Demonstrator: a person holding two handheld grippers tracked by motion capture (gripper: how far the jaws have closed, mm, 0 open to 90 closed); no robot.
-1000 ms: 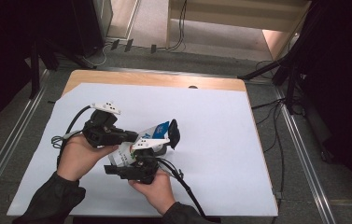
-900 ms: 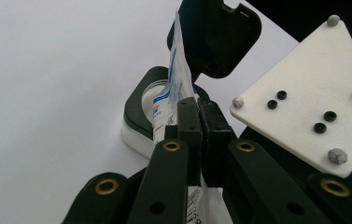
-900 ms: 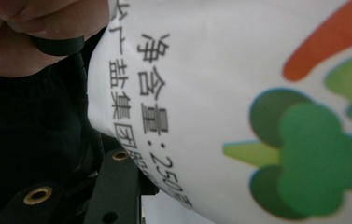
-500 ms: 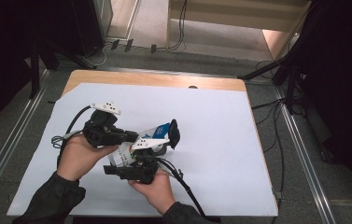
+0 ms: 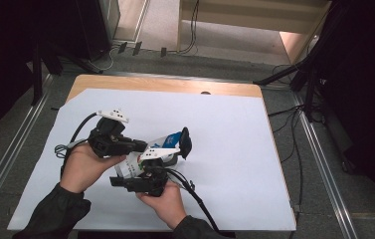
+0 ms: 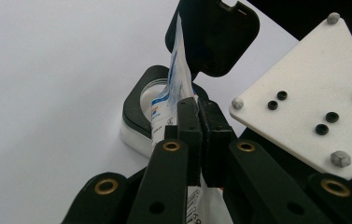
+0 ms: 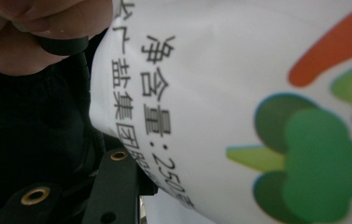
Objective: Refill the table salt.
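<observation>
High view: near the tabletop's (image 5: 234,149) front edge, both grippers meet at a white bag (image 5: 161,148) over a black-lidded container (image 5: 182,144).

Left gripper view: the left gripper (image 6: 197,135) has its 2 fingers clamped on the bag's edge.

Right gripper view: the bag's printed side fills the space just ahead of the right gripper (image 7: 117,186); its finger state can't be told.

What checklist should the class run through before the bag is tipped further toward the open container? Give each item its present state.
1. Left gripper pinches the bag: ok, its jaws are closed on the bag's edge.
2. Container lid is open: ok, the black lid stands raised behind the opening.
3. Bag's top points at the opening: ok, in the left gripper view the bag's edge runs over the container.
4. Right gripper has a firm hold on the bag: cannot tell, its view is too close on the printed side.
5. Container stands flat on the white sheet: ok.
6. Bag is already cut open: cannot tell.
</observation>
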